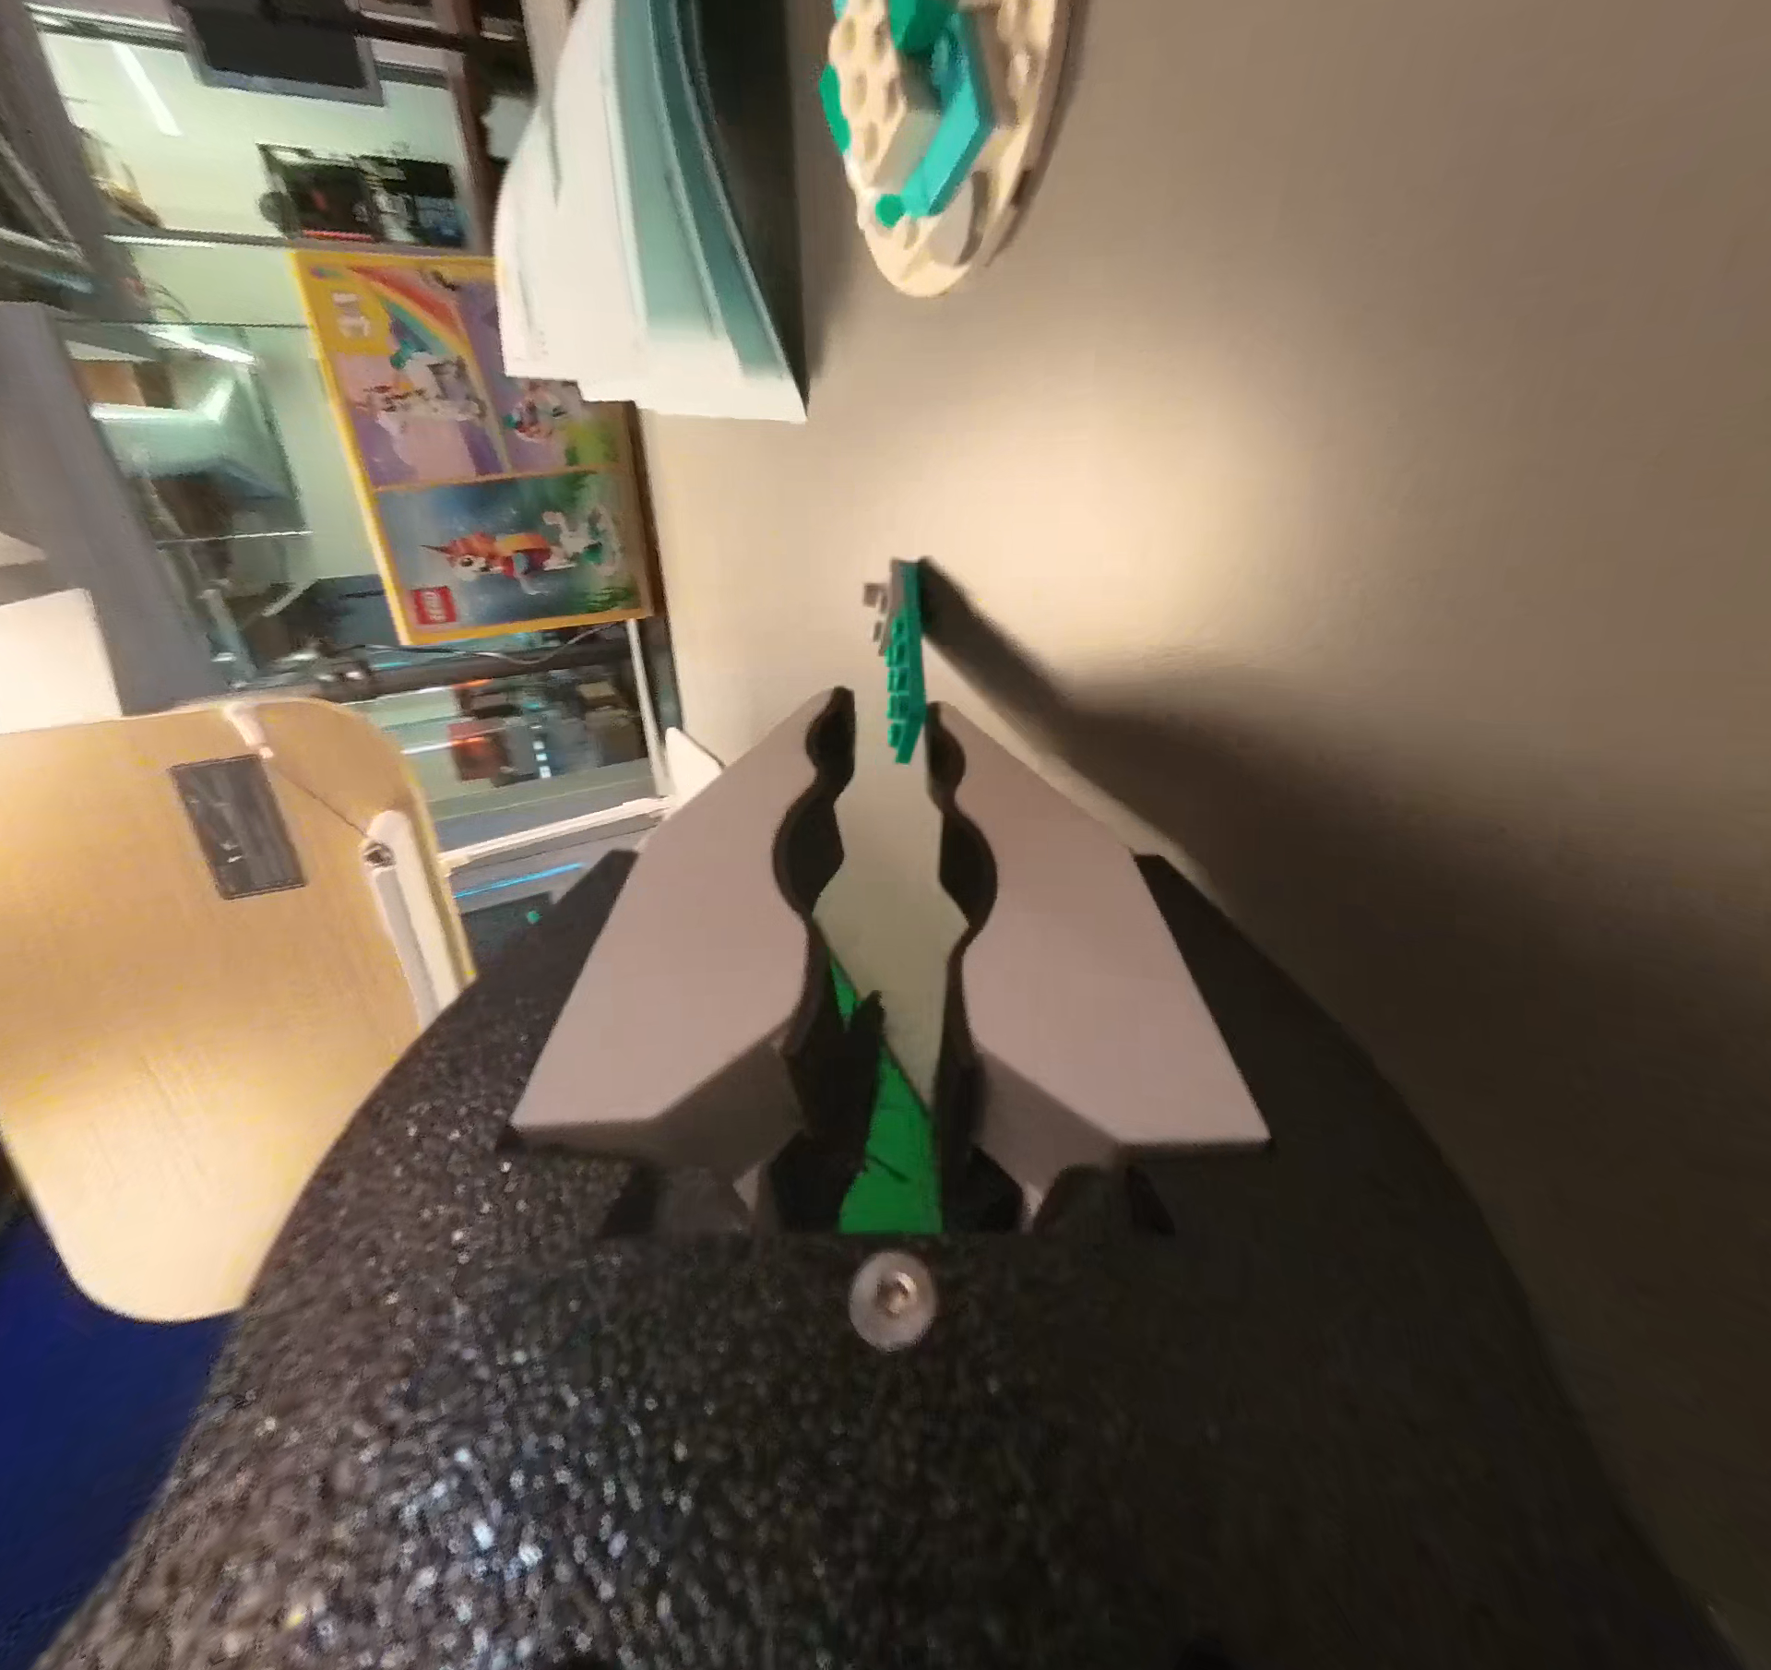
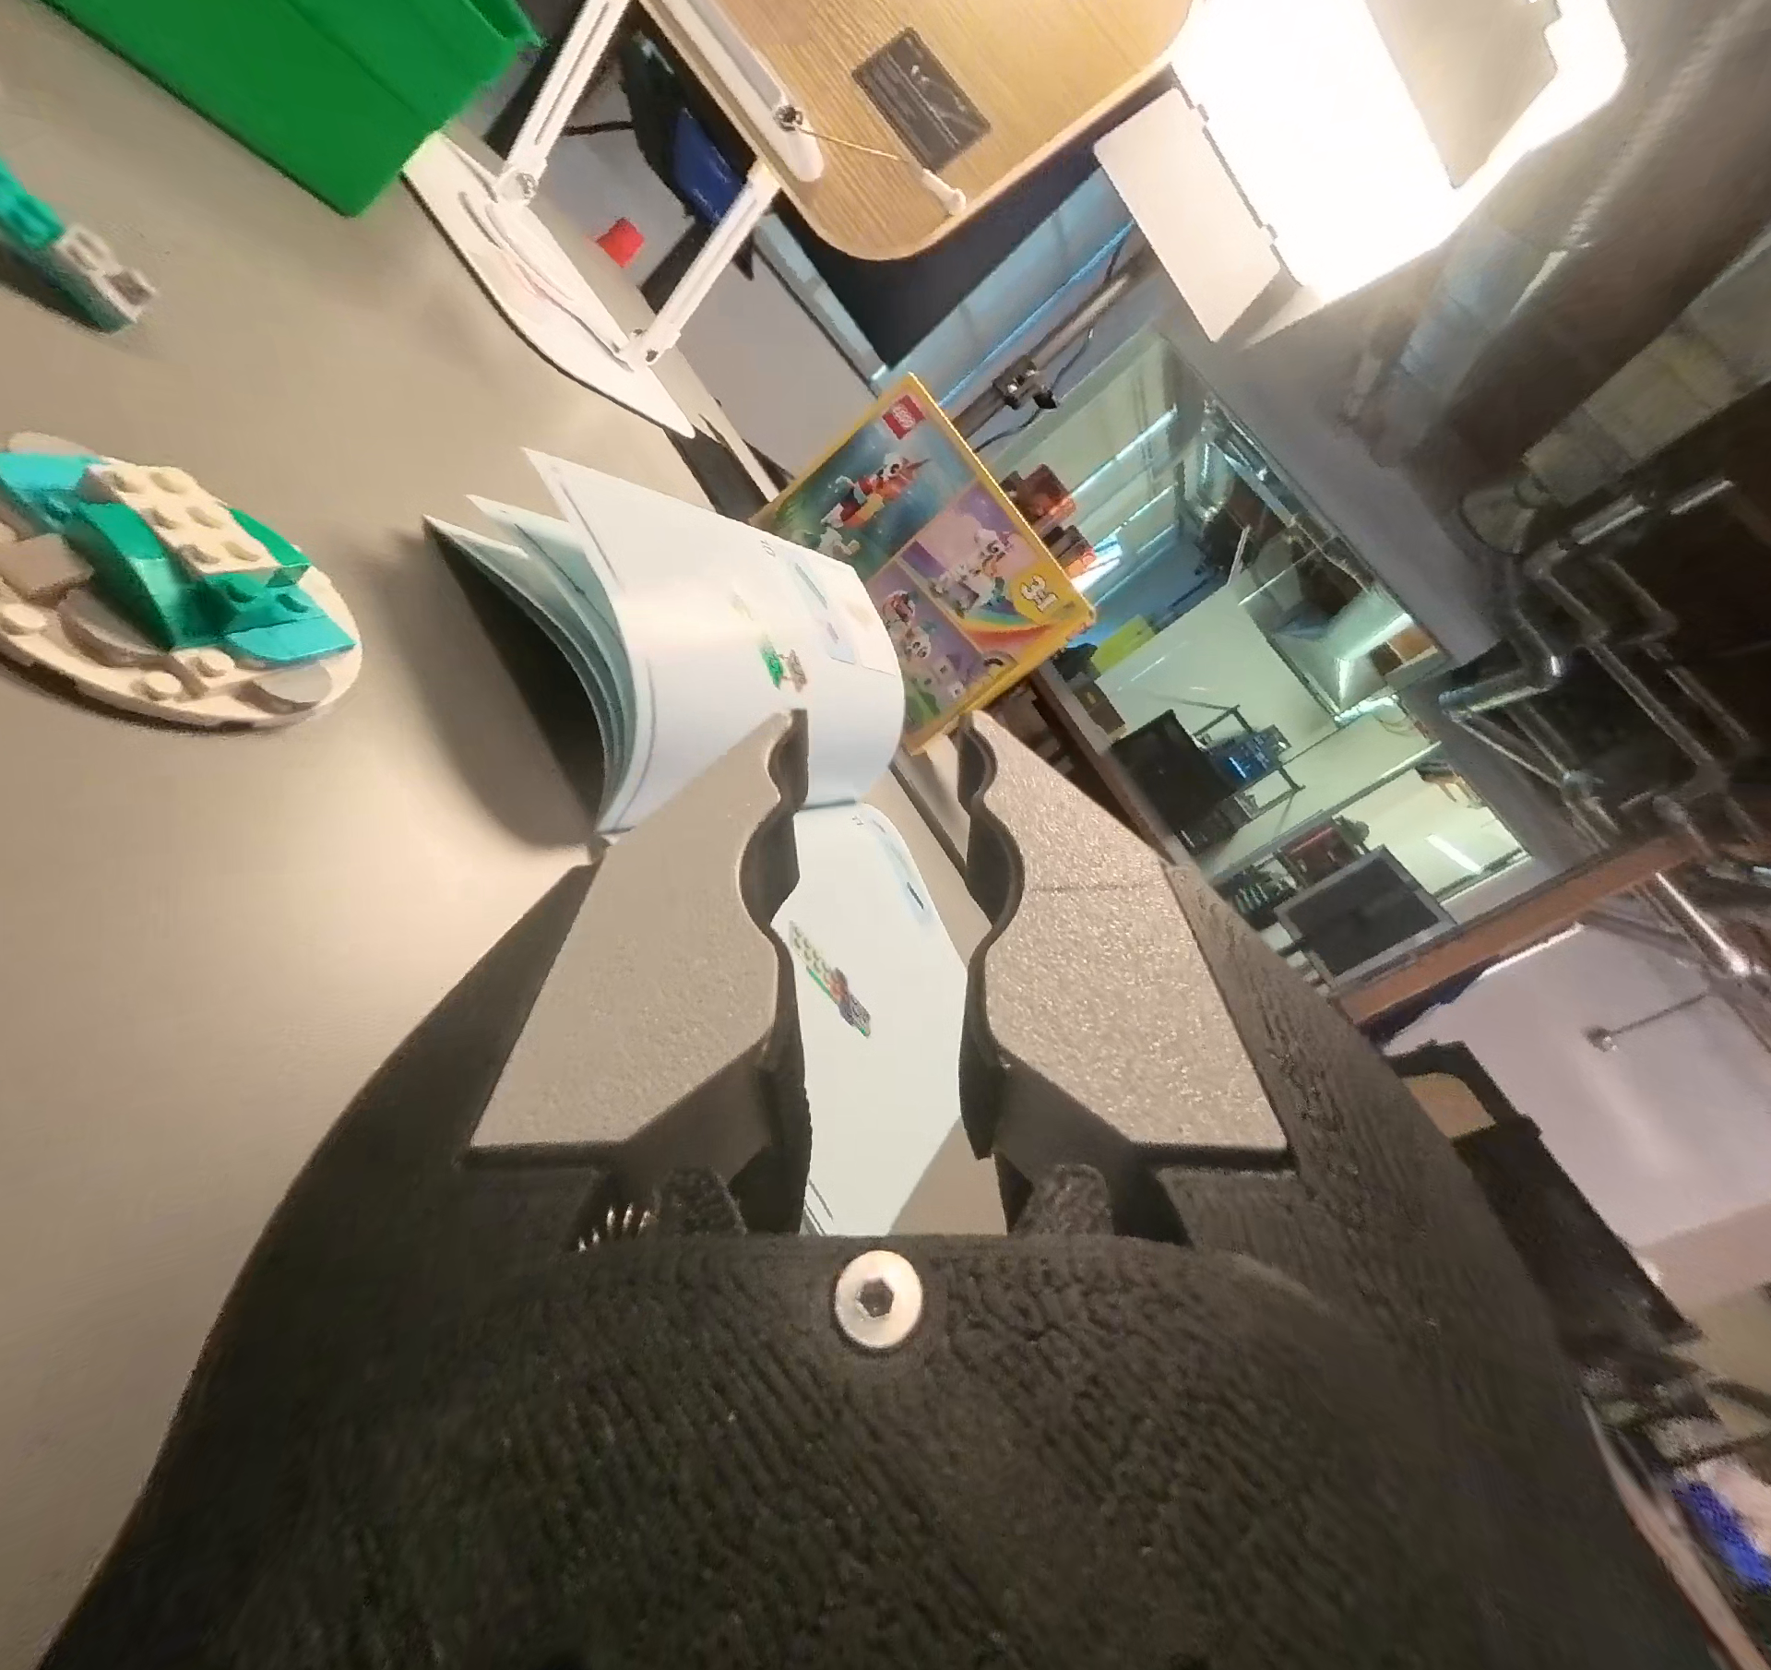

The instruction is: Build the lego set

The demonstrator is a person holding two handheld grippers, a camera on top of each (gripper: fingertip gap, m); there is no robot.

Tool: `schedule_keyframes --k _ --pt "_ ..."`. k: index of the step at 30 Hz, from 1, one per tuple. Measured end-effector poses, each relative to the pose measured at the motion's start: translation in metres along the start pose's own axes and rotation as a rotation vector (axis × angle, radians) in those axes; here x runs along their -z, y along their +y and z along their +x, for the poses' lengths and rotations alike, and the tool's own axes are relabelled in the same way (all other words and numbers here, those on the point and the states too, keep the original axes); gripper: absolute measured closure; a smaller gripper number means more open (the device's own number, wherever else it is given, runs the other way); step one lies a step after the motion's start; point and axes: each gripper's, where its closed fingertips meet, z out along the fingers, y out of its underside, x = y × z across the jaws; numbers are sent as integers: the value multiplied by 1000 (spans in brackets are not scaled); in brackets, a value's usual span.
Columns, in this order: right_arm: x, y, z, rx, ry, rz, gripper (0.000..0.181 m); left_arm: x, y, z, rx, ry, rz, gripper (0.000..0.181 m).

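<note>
The left gripper [image 1: 886, 713] is slightly open, holding nothing, its tips just short of a small teal plate piece [image 1: 903, 665] on the grey worktop [image 1: 1342, 570]. The right gripper [image 2: 877, 732] gapes empty over the instruction booklet [image 2: 728, 627]. The round white-and-teal build [image 2: 163, 598] sits beside that booklet

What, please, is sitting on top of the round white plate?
On the round white plate sits a teal and white brick assembly, with flat round tiles around it. The studs beneath the assembly are covered.
</note>
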Motion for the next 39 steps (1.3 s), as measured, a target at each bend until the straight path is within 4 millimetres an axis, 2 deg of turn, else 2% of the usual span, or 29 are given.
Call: schedule_keyframes --k 1,5,7,9,10,11,13,15,16,18,21,23,26,27,29,33,36,39 --pt "0 1 2 -11 5 0 152 2 -2 3 6 32 -5 166" --pt "1 3 7 -48 16 3 152 10 6 9 20 128 -96 153" --pt "1 3 8 -60 19 5 152 20 6 14 81 223 -105 145" --pt "2 3 10 -66 22 8 152 34 -1 21 206 369 -64 133" --pt "2 3 10 -69 23 10 152 44 -8 23 300 450 -12 123" --pt "3 2 10 -72 23 13 152 56 -18 21 404 524 60 122" --pt "4 1 11 -76 26 19 153 87 -37 5 613 635 256 120" --pt "6 1 13 -77 32 21 153 119 -36 -24 806 648 421 121" --pt "6 1 14 -77 35 22 153 133 -27 -40 887 614 473 123" --pt "7 2 16 -77 45 17 153 155 10 -69 1044 471 510 124" --pt "6 7 20 -75 64 0 153 186 89 -102 1300 162 489 131" --pt "5 14 24 -48 84 -35 153 210 144 -110 1424 -32 478 133" --pt "7 30 36 -52 131 -98 153 234 217 -94 1484 -255 330 130" --pt "8 35 41 -68 151 -114 153 237 232 -87 1485 -286 292 131" --pt "9 44 50 -96 189 -145 153 236 249 -75 1494 -287 260 130" --pt "10 57 58 -103 234 -205 153 214 259 -64 1466 -171 242 128" --pt "9 63 59 -84 246 -247 153 191 236 -65 1361 33 309 130" --pt "8 67 58 -69 249 -273 153 161 214 -47 1143 296 231 141"
